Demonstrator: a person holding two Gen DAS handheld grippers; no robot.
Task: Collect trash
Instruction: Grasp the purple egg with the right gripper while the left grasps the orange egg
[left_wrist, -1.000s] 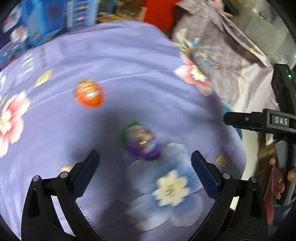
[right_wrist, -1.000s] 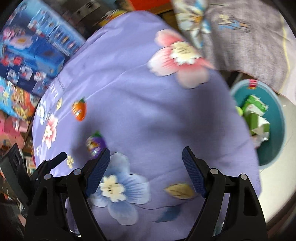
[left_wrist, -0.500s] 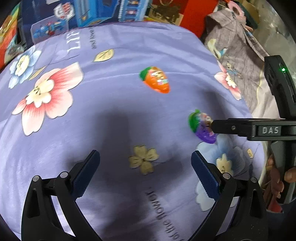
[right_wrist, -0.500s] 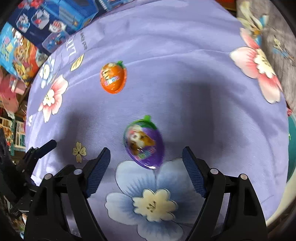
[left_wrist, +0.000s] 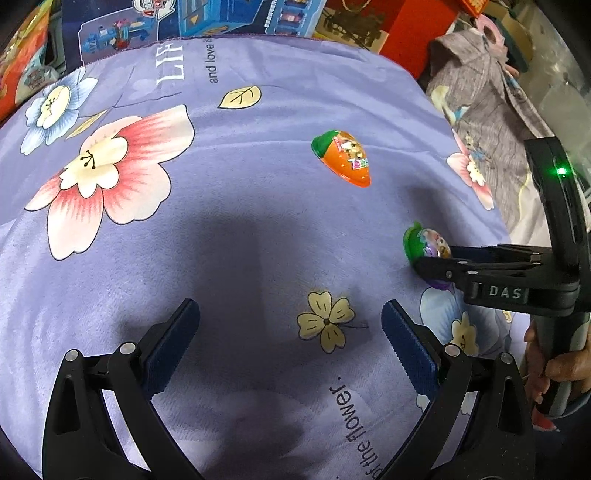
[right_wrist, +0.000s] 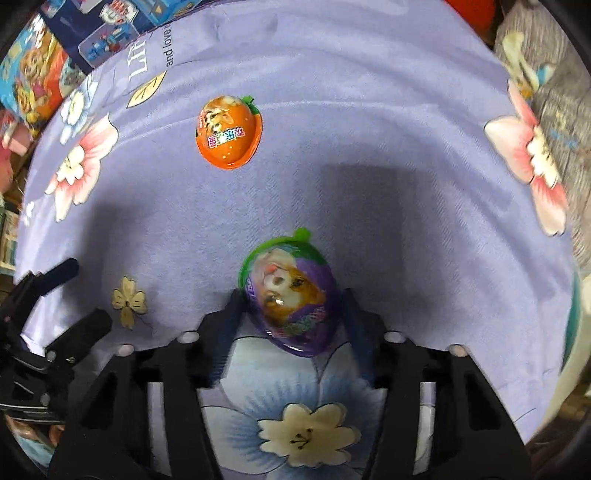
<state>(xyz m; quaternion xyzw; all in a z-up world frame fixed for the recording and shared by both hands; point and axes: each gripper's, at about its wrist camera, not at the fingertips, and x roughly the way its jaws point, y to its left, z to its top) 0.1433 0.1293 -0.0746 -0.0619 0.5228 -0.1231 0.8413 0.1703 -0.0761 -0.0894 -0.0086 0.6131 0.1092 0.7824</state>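
A purple egg-shaped toy capsule (right_wrist: 291, 295) with a green top and a cartoon dog label lies on the purple flowered cloth (right_wrist: 369, 129). My right gripper (right_wrist: 291, 306) is shut on it, one finger on each side; it also shows in the left wrist view (left_wrist: 424, 245), partly hidden by the right gripper's fingers (left_wrist: 461, 269). An orange capsule (right_wrist: 229, 133) lies farther back on the cloth, also in the left wrist view (left_wrist: 343, 157). My left gripper (left_wrist: 290, 332) is open and empty above the cloth, left of the right gripper.
Blue toy boxes (left_wrist: 207, 18) and a red box (left_wrist: 410, 33) stand behind the cloth. A grey patterned cloth (left_wrist: 491, 110) lies at the right. A teal bin edge (right_wrist: 570, 325) shows at the right. The left gripper's fingers (right_wrist: 55, 277) show at the left.
My right gripper moved forward and closed on the purple capsule. My left gripper stayed open and shifted slightly.
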